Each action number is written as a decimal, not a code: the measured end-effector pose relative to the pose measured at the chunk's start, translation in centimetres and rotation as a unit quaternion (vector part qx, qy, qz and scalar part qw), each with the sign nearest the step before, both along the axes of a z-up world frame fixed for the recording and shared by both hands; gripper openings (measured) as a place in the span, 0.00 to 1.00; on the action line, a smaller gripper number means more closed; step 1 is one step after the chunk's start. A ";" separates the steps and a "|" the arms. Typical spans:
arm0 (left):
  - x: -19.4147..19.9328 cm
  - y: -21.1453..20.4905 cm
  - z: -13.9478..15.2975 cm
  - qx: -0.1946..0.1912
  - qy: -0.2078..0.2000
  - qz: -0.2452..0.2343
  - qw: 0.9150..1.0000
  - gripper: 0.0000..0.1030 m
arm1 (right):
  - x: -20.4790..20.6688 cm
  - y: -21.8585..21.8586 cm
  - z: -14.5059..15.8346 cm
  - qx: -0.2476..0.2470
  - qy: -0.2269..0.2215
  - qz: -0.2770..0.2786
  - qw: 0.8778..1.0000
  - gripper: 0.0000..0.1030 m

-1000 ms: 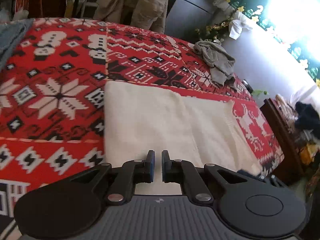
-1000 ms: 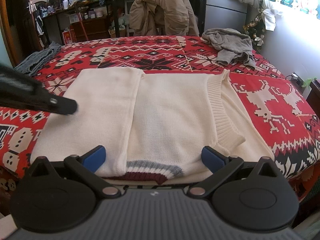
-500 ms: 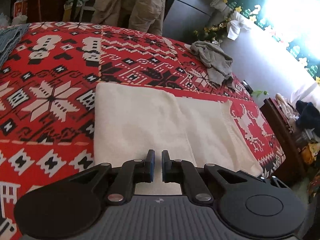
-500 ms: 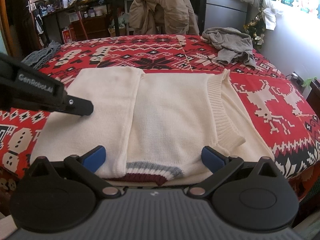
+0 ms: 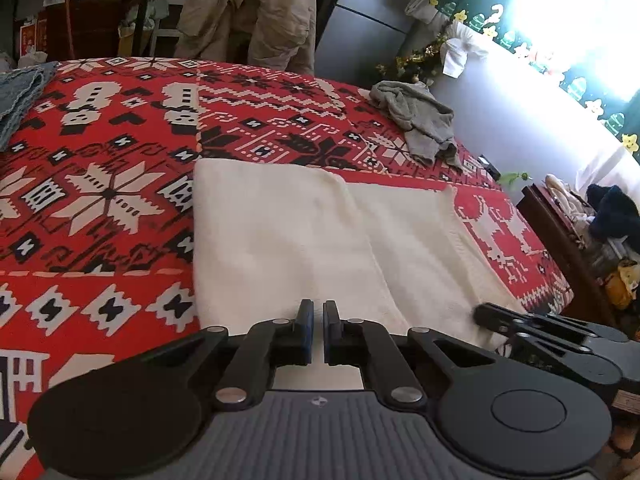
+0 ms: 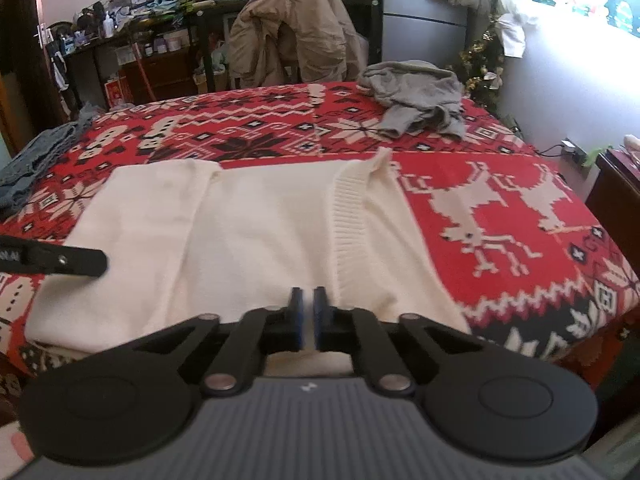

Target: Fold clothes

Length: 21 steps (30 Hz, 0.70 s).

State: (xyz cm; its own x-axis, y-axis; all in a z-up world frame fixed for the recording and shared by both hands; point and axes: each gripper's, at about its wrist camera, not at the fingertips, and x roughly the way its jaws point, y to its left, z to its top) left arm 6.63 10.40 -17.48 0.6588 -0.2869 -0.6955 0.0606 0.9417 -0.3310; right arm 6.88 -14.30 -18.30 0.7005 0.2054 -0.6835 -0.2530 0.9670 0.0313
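A cream knit sweater (image 5: 300,232) (image 6: 260,232) lies flat on the red patterned bedspread (image 5: 100,160) (image 6: 500,208), its left part folded over the body. My left gripper (image 5: 315,308) is shut, hovering above the sweater's near left edge; its tip shows in the right wrist view (image 6: 100,262). My right gripper (image 6: 307,296) is over the near edge beside the ribbed collar band. Its jaws are closing and stand almost together, with no cloth visible between them. Its fingers (image 5: 486,314) reach into the left wrist view low on the right. The striped hem is hidden under the gripper.
A crumpled grey garment (image 5: 420,120) (image 6: 416,96) lies at the bed's far right. Folded blue-grey cloth (image 5: 20,92) (image 6: 36,156) sits at the far left edge. A beige jacket (image 6: 288,32) hangs on a chair behind the bed. A wooden cabinet (image 5: 560,232) stands right of the bed.
My right gripper's jaws went from wide open to together, and it moved forward over the sweater, covering the striped hem. It now shows in the left wrist view. The left gripper barely moved.
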 end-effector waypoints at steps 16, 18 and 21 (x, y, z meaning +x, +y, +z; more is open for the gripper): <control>3.3 -1.5 1.6 0.008 -0.034 -0.020 0.999 0.05 | 2.0 -2.7 0.1 0.015 0.004 -0.028 0.999 0.00; 4.5 -1.3 1.6 0.010 -0.035 -0.019 0.999 0.05 | 1.9 -3.7 0.5 0.015 0.002 -0.035 0.999 0.03; 6.5 -1.4 1.6 0.017 -0.035 -0.020 0.999 0.05 | 2.1 -4.5 1.5 0.021 -0.008 -0.031 0.999 0.03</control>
State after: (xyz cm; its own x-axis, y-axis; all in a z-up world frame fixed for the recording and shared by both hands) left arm 13.18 9.04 -15.85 0.6948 -0.2913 -0.6575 0.1207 0.9486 -0.2927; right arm 8.99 -18.80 -16.83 0.7232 0.1898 -0.6640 -0.1928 0.9788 0.0697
